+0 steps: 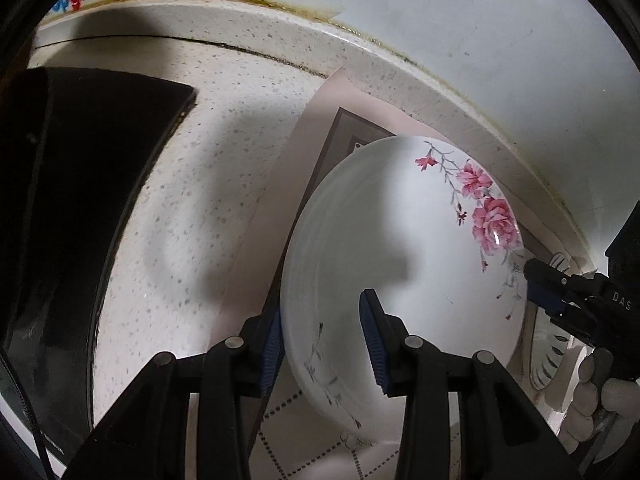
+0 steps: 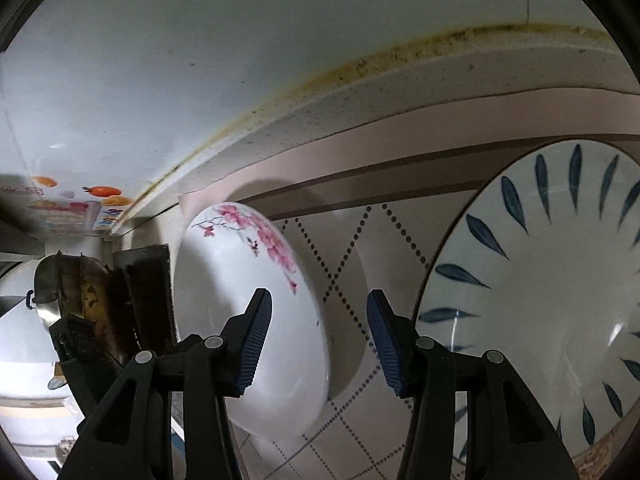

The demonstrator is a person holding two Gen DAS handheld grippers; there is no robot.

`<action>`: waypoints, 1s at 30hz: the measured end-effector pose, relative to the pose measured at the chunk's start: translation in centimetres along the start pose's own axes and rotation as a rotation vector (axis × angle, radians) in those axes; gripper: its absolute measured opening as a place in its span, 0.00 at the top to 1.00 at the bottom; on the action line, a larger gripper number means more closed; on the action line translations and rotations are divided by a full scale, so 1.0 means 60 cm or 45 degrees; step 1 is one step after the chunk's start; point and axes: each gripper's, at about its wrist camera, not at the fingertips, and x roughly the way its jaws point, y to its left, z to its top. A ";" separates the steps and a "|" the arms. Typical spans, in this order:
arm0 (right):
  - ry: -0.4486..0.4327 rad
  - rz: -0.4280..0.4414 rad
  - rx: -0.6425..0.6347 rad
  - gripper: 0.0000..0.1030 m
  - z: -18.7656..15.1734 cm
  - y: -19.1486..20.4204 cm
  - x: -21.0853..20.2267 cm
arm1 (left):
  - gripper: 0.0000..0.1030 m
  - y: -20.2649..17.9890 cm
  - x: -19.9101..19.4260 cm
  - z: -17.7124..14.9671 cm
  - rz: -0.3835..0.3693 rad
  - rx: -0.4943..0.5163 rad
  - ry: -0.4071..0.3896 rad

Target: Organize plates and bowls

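A white bowl with pink flowers [image 1: 400, 248] is held tilted above a patterned mat [image 1: 288, 424]. My left gripper [image 1: 324, 344] is shut on its near rim, one finger inside [image 1: 374, 344] and one outside. The same bowl [image 2: 240, 320] shows in the right wrist view, lifted off the mat. My right gripper [image 2: 316, 344] is open and empty, between the flowered bowl and a white plate with blue leaf marks [image 2: 540, 300] on its right. The right gripper also shows in the left wrist view [image 1: 536, 288] at the bowl's far rim.
A black cooktop [image 1: 60, 240] lies left on the speckled counter [image 1: 180, 240]. The wall [image 1: 440, 20] runs along the back. A dark wok [image 2: 76, 292] stands far left in the right wrist view. The patterned mat [image 2: 352, 272] lies under the dishes.
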 end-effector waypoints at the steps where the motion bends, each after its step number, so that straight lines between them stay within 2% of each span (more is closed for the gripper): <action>1: 0.004 0.000 -0.002 0.61 0.002 -0.002 0.004 | 0.66 -0.002 0.003 0.002 0.004 0.006 0.000; 2: 0.009 0.006 -0.008 0.64 0.004 -0.002 0.009 | 0.67 -0.003 0.005 0.003 0.008 0.015 -0.004; 4: 0.011 0.023 -0.025 0.81 0.009 -0.002 0.015 | 0.73 -0.005 0.007 0.005 0.034 0.033 -0.016; 7: 0.000 0.019 -0.069 0.88 0.010 0.005 0.023 | 0.81 -0.003 0.008 0.006 0.041 0.049 -0.033; 18: 0.029 -0.023 -0.088 0.88 0.000 0.005 0.019 | 0.82 0.005 -0.026 -0.012 0.011 0.070 -0.068; 24: 0.046 -0.020 -0.117 0.88 -0.025 0.009 -0.016 | 0.82 -0.005 -0.066 -0.035 0.009 0.085 -0.080; 30: 0.070 -0.017 -0.158 0.88 -0.071 0.000 -0.072 | 0.82 -0.034 -0.117 -0.087 -0.009 0.103 -0.090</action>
